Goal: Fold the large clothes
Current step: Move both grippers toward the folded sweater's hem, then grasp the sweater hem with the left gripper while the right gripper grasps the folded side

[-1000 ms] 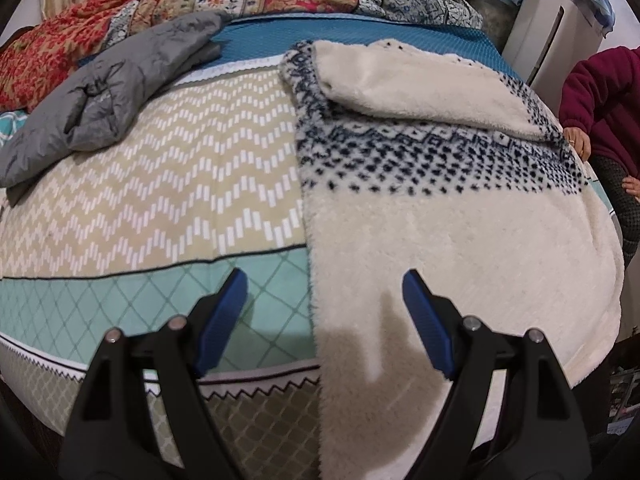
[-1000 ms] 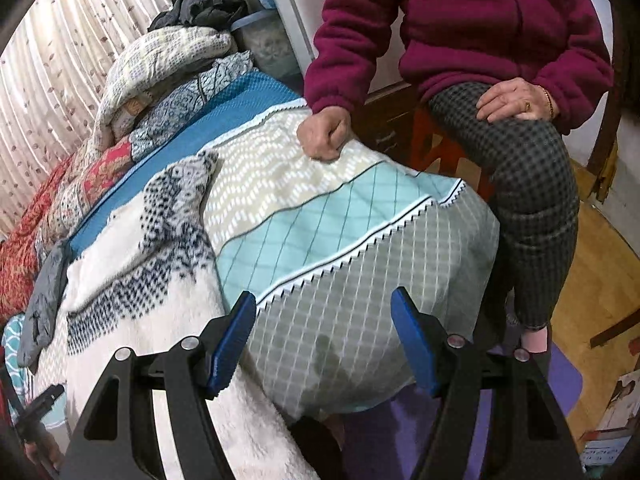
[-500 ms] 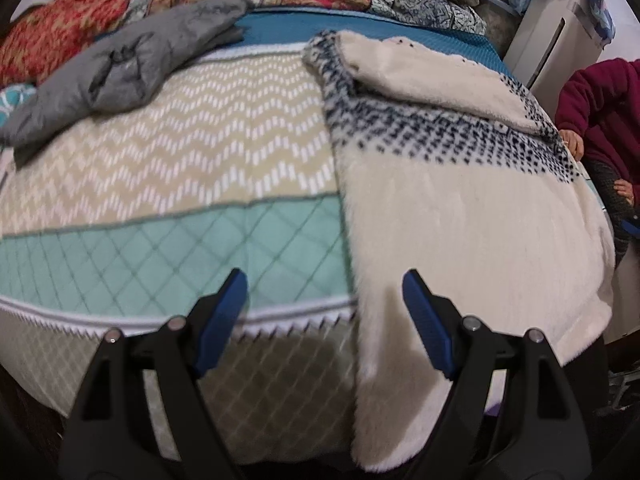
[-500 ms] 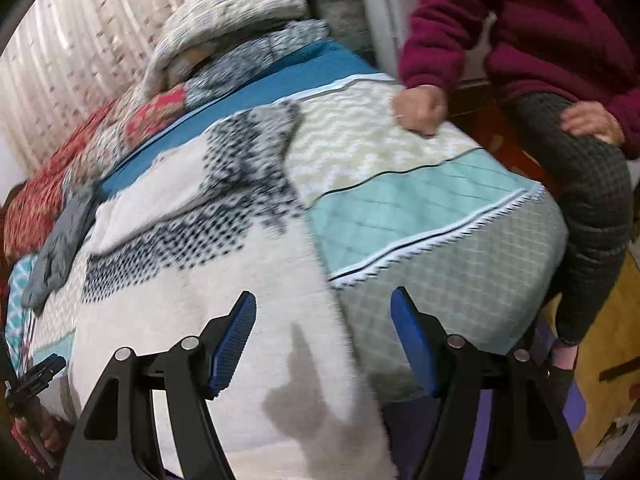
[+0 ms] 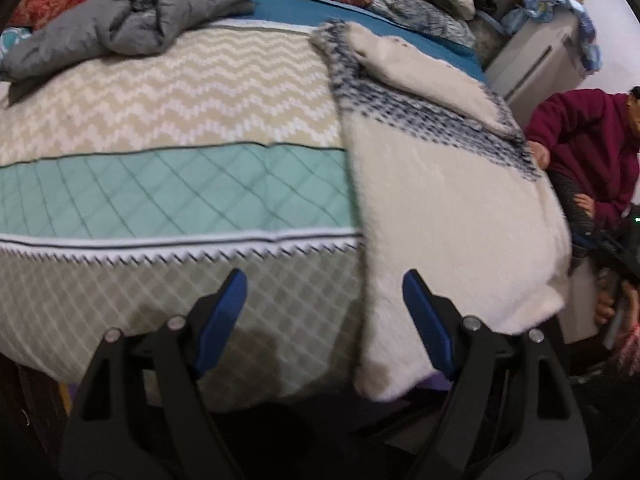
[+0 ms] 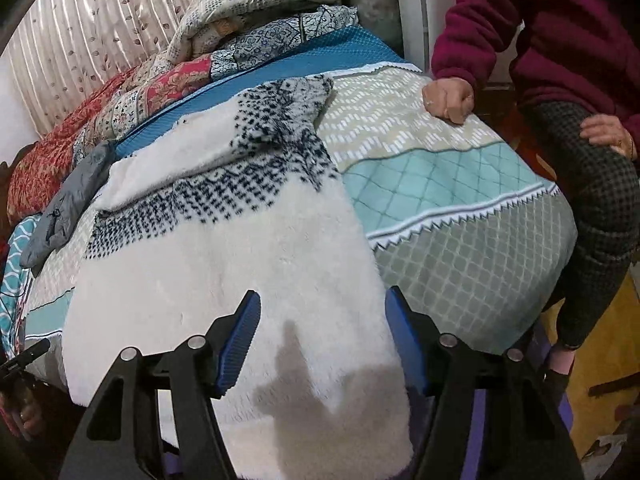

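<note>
Nearest in the left wrist view, the left gripper (image 5: 325, 312) hangs with its blue-padded fingers spread wide and nothing between them, over the front drop of the bed's quilted bedspread (image 5: 160, 200). At 3 o'clock of it lies the near left corner of the cream fleece sweater (image 5: 448, 216), whose hem droops over the bed edge. In the right wrist view the right gripper (image 6: 322, 340) is likewise spread and empty, poised above the hem near its right corner, with its shadow on the pile.

Farther up, at 12 o'clock, the sweater's navy-speckled yoke crosses the garment, and a sleeve (image 6: 208, 148) already lies folded in over the chest. So the fold looks barely begun: sleeve tucked in, body at full length, hem not yet gripped; what seems left is pinching both hem corners and carrying them up toward the yoke.

Beyond, at 10 o'clock, a grey puffer jacket (image 5: 132, 20) lies crumpled, then piled quilts. At 2 o'clock a seated person in a maroon fleece (image 6: 540, 32) rests a fist on the bedspread
</note>
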Demonstrator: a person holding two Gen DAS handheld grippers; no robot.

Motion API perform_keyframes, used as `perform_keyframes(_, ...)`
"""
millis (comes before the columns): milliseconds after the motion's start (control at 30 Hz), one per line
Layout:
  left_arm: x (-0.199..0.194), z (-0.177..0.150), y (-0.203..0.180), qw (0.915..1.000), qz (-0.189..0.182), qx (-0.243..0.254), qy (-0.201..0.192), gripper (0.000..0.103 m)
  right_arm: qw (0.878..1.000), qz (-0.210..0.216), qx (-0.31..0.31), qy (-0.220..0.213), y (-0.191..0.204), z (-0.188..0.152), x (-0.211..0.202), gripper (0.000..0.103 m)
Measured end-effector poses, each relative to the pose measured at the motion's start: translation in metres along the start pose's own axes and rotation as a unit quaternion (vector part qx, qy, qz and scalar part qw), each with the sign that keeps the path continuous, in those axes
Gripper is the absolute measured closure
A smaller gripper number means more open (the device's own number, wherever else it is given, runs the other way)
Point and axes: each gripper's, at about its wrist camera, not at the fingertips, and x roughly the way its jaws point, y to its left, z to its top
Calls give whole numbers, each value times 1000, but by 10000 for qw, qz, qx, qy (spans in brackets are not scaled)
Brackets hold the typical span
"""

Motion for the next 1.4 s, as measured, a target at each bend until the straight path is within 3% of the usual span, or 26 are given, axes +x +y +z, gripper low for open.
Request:
perform_keyframes(133, 11, -6, -22, 9987, -301, 312, 253, 26, 9997, -167, 111, 144, -16, -12, 1, 54)
perform_keyframes(233, 24, -12, -38, 9970, -270, 585, 424, 26, 9992, -227, 255, 204, -29, -19, 2, 54)
perform_keyframes(400, 41, -18, -46, 9953, -207, 634, 706, 26, 9987, -134, 421, 262, -39, -20, 6, 54)
perform_keyframes(600, 47, -17, -53, 9941, -106, 725, 804, 26, 9991, 219, 300, -209, -22, 22, -7, 54)
perform_keyframes(733, 46, -19, -52, 9931, -15, 798, 864, 26, 9983, 316, 337, -350, -18, 68, 11, 54)
perform_keyframes(800, 44, -20, -54, 9928, 9, 842, 852, 26, 9976, 294, 510, -368, -24, 89, 25, 62)
perform_keyframes(933, 40, -24, -48, 9931, 67, 758, 895, 26, 9919, 568, 1097, -305, -43, 118, 56, 67)
perform_keyframes(1067, 38, -23, -49, 9921, 164, 811, 942, 31, 9914, 894, 944, 172, -33, 123, 92, 67)
perform_keyframes(1100, 38, -23, -49, 9918, 164, 815, 967, 32, 9929, 881, 736, 324, -26, 120, 102, 72)
perform_keyframes(1133, 39, -23, -50, 9913, 176, 842, 999, 37, 9943, 806, 540, 430, -21, 118, 108, 86)
perform_keyframes(1167, 41, -23, -52, 9903, 215, 909, 1024, 52, 9972, 449, 276, 525, -16, 113, 113, 103)
perform_keyframes(1200, 42, -22, -54, 9894, 259, 988, 1036, 59, 9982, -210, -134, 544, -11, 107, 119, 103)
perform_keyframes(1233, 44, -21, -54, 9888, 240, 1030, 1050, 68, 9976, -397, -290, 484, -9, 104, 119, 103)
perform_keyframes(1333, 47, -18, -55, 9882, 249, 1035, 1104, 71, 9948, -877, -482, 193, 7, 105, 112, 103)
perform_keyframes(1400, 47, -18, -55, 9881, 259, 1041, 1104, 71, 9954, -858, -417, 89, 13, 107, 107, 103)
